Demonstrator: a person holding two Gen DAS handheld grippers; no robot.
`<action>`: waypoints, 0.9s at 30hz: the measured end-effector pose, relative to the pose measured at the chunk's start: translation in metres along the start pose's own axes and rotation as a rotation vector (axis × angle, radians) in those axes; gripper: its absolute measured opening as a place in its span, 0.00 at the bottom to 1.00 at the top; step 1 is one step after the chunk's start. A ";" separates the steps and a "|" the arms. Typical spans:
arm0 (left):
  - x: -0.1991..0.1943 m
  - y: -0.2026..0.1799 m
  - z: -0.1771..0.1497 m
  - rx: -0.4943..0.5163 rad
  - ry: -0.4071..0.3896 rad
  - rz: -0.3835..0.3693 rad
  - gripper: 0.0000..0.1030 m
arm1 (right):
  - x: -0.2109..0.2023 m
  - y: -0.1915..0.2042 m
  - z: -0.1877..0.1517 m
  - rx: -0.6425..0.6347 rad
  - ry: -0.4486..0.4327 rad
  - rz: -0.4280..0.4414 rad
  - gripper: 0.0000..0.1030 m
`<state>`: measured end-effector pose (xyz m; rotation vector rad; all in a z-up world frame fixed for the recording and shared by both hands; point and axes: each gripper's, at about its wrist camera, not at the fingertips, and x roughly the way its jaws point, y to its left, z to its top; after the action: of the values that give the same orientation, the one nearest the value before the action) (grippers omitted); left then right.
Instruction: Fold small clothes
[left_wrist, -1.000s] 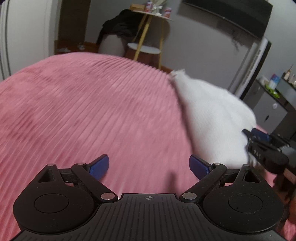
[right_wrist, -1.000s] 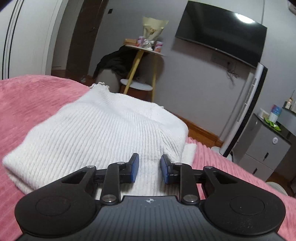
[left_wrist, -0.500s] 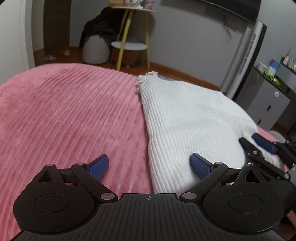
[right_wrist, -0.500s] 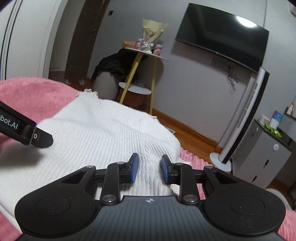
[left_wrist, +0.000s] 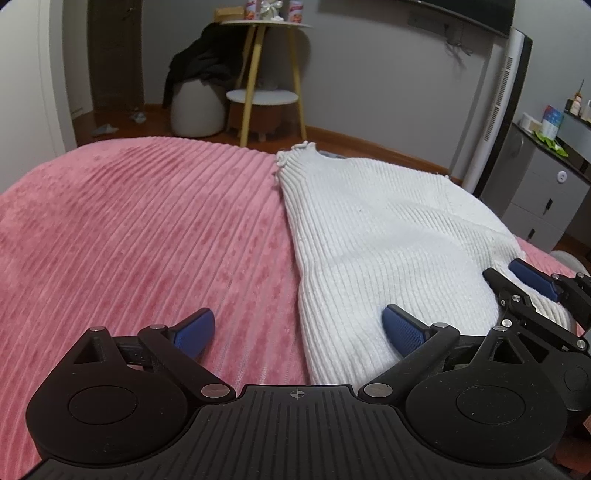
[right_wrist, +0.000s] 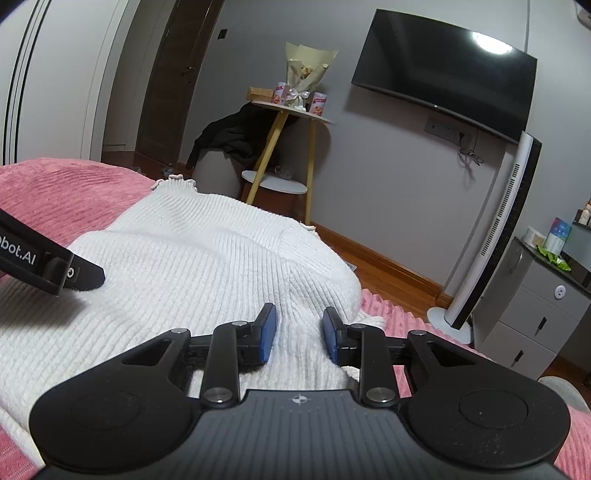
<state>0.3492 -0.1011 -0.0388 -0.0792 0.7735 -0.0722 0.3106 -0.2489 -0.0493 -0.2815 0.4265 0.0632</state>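
1. The white sweater (left_wrist: 388, 236) lies flat on the pink blanket (left_wrist: 129, 229), on its right side. Its neck points away, toward the wall.
2. The left gripper (left_wrist: 297, 326) is spread wide. It sits over the sweater's near left edge, with one pad on the pink side and one over the white knit. It holds nothing.
3. The right gripper (right_wrist: 299, 332) is at the near right corner of the sweater. Its pads are close together with white knit between them. I cannot tell if they pinch it yet.
4. I think the step now is to grab both near corners for a fold.
5. To do it well, push each gripper low so a pad slides under the edge. Take all the layers. Grab both sides evenly, so the fold comes out straight.
6. Both grippers tip down toward the bed, the left one more steeply. They sit side by side, close together.
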 end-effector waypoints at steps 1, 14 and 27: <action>0.000 0.000 0.000 0.003 -0.001 0.002 0.98 | 0.000 0.000 0.000 0.002 0.001 0.001 0.25; -0.031 0.051 -0.010 -0.161 0.066 -0.238 0.96 | -0.046 -0.040 0.003 0.323 0.099 0.075 0.61; 0.006 0.047 -0.001 -0.277 0.190 -0.429 0.96 | -0.038 -0.091 -0.044 0.853 0.248 0.331 0.63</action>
<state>0.3544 -0.0548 -0.0487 -0.5073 0.9425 -0.3843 0.2695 -0.3486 -0.0489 0.6304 0.7026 0.1636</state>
